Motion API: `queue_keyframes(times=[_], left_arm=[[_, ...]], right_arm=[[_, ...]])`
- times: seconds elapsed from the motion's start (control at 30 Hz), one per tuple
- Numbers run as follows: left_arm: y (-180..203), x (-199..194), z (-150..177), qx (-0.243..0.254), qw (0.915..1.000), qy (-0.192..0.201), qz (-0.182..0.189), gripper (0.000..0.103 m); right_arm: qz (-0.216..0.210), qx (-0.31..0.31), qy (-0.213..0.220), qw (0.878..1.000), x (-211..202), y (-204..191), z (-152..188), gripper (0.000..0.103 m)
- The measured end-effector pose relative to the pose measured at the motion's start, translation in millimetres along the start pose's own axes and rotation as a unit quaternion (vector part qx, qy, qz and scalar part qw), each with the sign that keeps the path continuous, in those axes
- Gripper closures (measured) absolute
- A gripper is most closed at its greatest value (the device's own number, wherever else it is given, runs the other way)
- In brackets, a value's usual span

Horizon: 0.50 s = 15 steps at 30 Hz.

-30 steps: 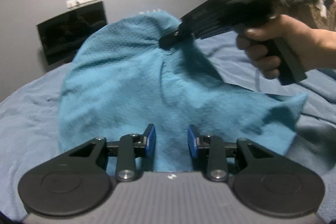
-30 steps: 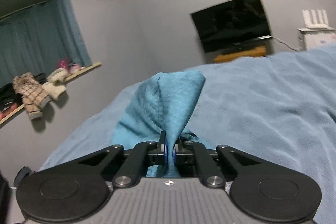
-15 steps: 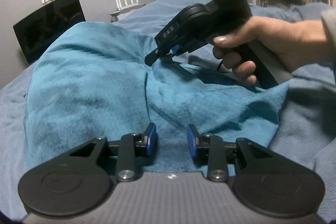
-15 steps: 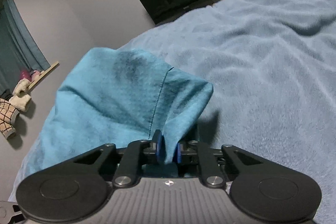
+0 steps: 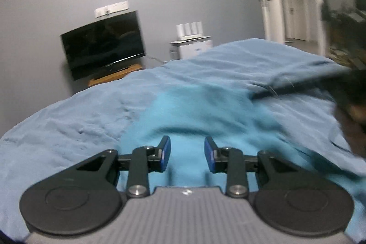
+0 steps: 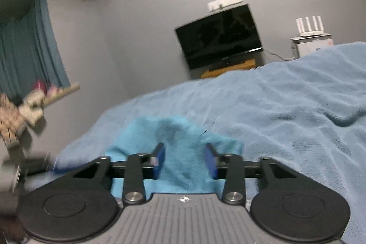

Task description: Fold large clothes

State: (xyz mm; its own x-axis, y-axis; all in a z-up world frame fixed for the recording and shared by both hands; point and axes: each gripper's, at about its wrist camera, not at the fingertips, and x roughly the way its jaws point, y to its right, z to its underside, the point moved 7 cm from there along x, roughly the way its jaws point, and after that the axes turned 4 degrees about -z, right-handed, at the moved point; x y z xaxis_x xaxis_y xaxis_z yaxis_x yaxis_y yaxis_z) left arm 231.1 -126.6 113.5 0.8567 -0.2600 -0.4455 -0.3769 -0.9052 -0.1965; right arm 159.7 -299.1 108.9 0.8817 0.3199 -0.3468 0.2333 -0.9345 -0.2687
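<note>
Teal garment (image 5: 194,116) lies on the blue bed cover (image 5: 75,120), under and ahead of the left gripper (image 5: 187,153), jaws apart, empty. Right view: right gripper (image 6: 185,159) parted, cloth bunched between the pads, untouched.

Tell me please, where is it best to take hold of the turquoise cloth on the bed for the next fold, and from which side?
Probably the raised corner of the turquoise cloth, just ahead of the open right gripper. It stands up in a soft ridge above the light blue blanket, so come from the near side, low and almost level, one pad on each side of the ridge.
</note>
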Motion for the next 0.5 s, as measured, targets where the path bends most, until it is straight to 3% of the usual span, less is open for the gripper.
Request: queue_keyframes(times=[0.13, 0.23, 0.3, 0.37, 0.5], left_arm=[[-30, 51, -15, -0.031, 0.9988, -0.035, -0.015, 0.074], [-52, 93, -5, -0.059, 0.9937, -0.090, -0.030, 0.074], [-59, 113, 13, -0.066, 0.9895, -0.124, -0.036, 0.074], [-60, 123, 33, -0.064, 0.9874, -0.139, -0.039, 0.074], [-58, 135, 49, -0.052, 0.9879, -0.142, -0.033, 0.073]], right_arm=[[0.043, -0.025, -0.033, 0.998, 37, 0, 12, 0.075], [0.100, -0.043, -0.083, 0.991, 74, 17, 34, 0.073], [0.114, -0.040, -0.120, 0.985, 100, 32, 56, 0.059], [0.117, -0.025, -0.123, 0.985, 113, 42, 68, 0.050], [0.117, -0.019, -0.105, 0.987, 122, 48, 86, 0.044]])
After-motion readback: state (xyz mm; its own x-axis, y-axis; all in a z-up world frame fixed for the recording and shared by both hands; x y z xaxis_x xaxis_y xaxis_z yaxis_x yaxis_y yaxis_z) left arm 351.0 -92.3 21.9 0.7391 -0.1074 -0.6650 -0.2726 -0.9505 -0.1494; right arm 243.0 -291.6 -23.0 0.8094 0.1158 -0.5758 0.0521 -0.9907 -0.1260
